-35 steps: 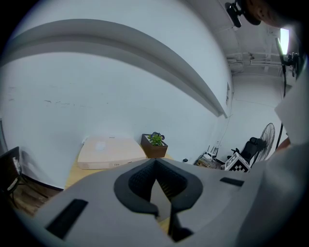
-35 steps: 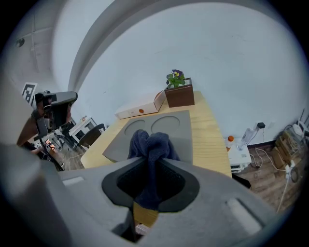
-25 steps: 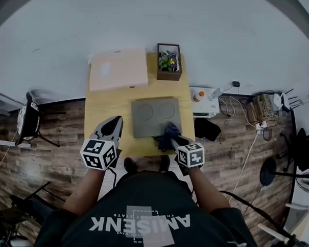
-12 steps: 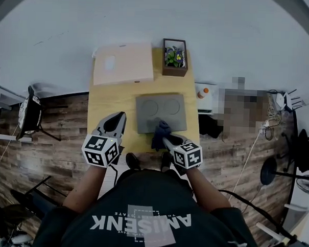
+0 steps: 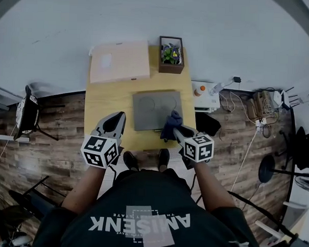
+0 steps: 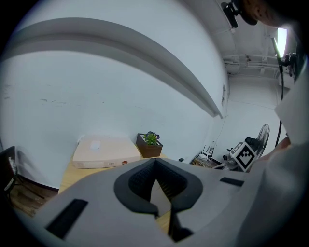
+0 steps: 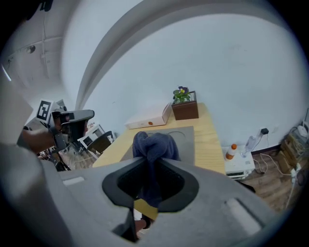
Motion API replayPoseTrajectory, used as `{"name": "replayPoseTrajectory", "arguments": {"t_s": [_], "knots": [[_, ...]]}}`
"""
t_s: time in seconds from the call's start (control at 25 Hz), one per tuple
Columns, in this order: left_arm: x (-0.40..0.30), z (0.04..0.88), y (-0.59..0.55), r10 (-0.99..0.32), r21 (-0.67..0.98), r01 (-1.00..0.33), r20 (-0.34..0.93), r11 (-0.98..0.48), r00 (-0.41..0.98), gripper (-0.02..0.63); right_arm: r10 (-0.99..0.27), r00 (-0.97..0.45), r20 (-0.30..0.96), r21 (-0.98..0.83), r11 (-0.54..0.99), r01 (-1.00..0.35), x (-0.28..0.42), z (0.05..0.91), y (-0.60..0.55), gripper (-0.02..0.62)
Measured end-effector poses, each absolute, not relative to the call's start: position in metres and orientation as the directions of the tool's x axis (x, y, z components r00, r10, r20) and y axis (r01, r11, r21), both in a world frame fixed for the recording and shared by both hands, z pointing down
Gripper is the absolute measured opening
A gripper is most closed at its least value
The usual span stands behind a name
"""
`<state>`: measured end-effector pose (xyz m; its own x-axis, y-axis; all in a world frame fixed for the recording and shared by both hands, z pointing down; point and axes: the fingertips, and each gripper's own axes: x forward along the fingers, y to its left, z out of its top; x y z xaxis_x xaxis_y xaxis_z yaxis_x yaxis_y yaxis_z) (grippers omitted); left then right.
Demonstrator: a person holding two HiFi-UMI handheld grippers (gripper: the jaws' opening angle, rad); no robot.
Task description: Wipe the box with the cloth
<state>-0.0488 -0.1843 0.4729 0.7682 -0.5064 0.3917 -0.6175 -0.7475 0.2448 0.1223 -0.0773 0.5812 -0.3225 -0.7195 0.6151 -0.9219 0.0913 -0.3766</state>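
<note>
Our right gripper (image 5: 177, 131) pinches the blue cloth (image 5: 170, 125) at the near right corner of the grey box (image 5: 154, 109). Our left gripper (image 5: 113, 125), jaws together on nothing, waits left of the box. We judge the wiping under way, with most of the top probably left.

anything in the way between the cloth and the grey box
Nothing visible. The cloth, clamped in the right gripper, hangs at the near right corner of the grey box; the planter and the beige box sit farther back.
</note>
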Motion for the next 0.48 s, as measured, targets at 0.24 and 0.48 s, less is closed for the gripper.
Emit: {"name": "replayPoseTrajectory", "arguments": {"t_s": [0.24,0.48], "knots": [[-0.056,0.469,-0.178,-0.527,0.227,-0.64,0.404,-0.734,0.748,0.002,-0.66,-0.307,0.686,-0.318,0.108,-0.942,0.136,0.601,-0.1,0.06],[-0.066,0.47,-0.179,-0.556,0.215,-0.672,0.416,-0.709,0.72,0.002,-0.601,-0.295,0.743,-0.288,0.111,-0.951,0.129,0.629,-0.111,0.06]]}}
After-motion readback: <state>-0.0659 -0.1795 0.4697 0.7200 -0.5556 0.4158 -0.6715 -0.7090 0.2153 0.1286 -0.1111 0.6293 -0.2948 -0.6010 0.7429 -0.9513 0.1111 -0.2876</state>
